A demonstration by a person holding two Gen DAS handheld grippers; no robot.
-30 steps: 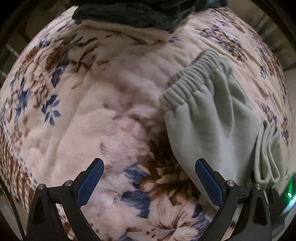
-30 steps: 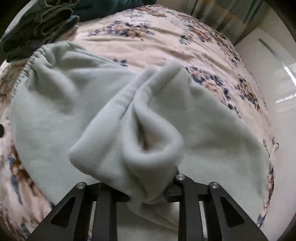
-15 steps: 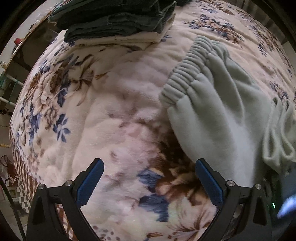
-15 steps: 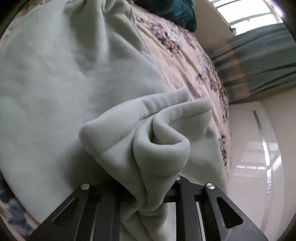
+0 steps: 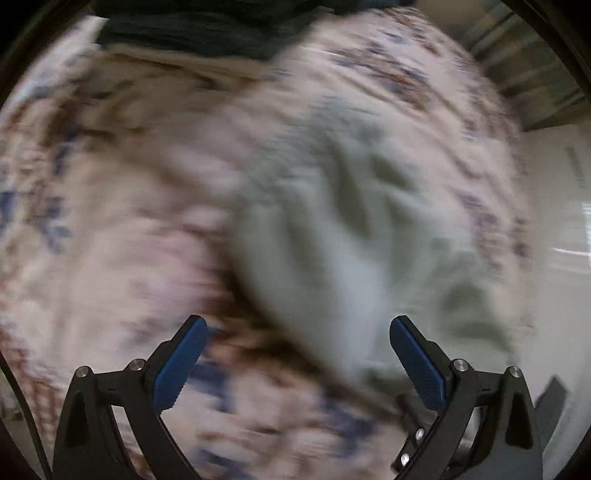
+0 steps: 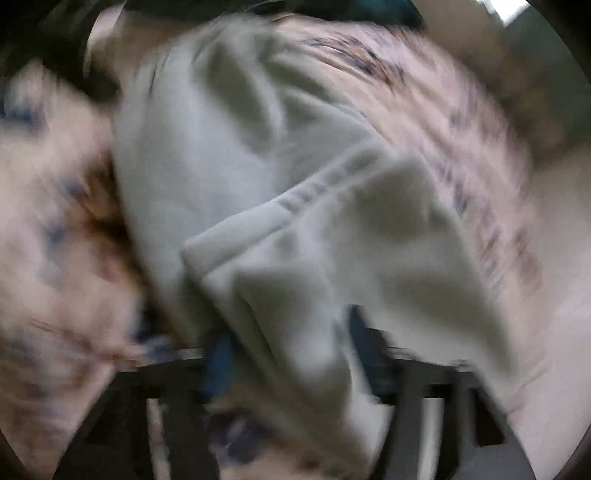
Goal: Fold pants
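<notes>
Both views are motion-blurred. The pale grey-green fleece pants (image 5: 332,229) lie on a floral bedspread (image 5: 110,229). My left gripper (image 5: 297,363) is open and empty, its blue pads just above the blanket at the pants' near edge. In the right wrist view the pants (image 6: 229,147) fill the middle, and a bunched fold of them (image 6: 314,280) runs down between the fingers of my right gripper (image 6: 291,347), which is closed around it.
Dark folded clothes (image 5: 207,26) are stacked at the far edge of the bed, also dark at the top of the right wrist view (image 6: 351,7). A pale wall or floor (image 5: 561,221) lies beyond the bed's right edge.
Both grippers have swung fast, so the views blur. The left view now faces the pants more squarely. The right gripper still holds the bunched fold.
</notes>
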